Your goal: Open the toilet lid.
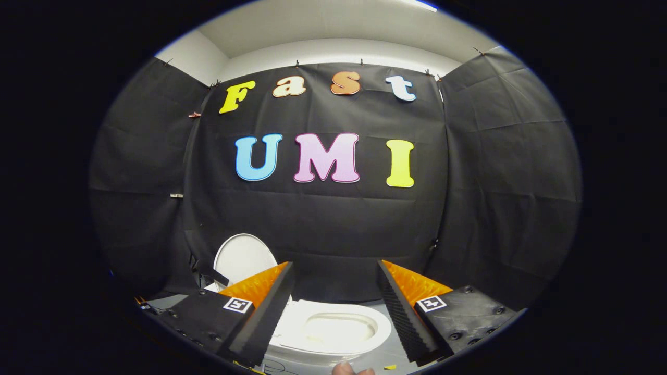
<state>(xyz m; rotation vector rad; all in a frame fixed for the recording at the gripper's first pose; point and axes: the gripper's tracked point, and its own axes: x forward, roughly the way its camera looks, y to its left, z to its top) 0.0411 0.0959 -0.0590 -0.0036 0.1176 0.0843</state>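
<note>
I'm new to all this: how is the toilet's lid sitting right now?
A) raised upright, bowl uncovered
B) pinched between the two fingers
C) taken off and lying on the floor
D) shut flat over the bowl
A: the lid stands upright behind the seat, leaning toward the black cloth wall, and the bowl shows open between the fingers of the gripper, which are spread wide and hold nothing.

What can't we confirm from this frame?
- Toilet lid: stands raised; its hinge and lower part sit behind one finger of the open claw.
- Toilet seat: its side rims are covered by the fingers.
- Toilet base and floor contact: cut off below the fingers.
- Fingertip of a person near the seat's front: cut off, so what it is doing is unclear.
</note>
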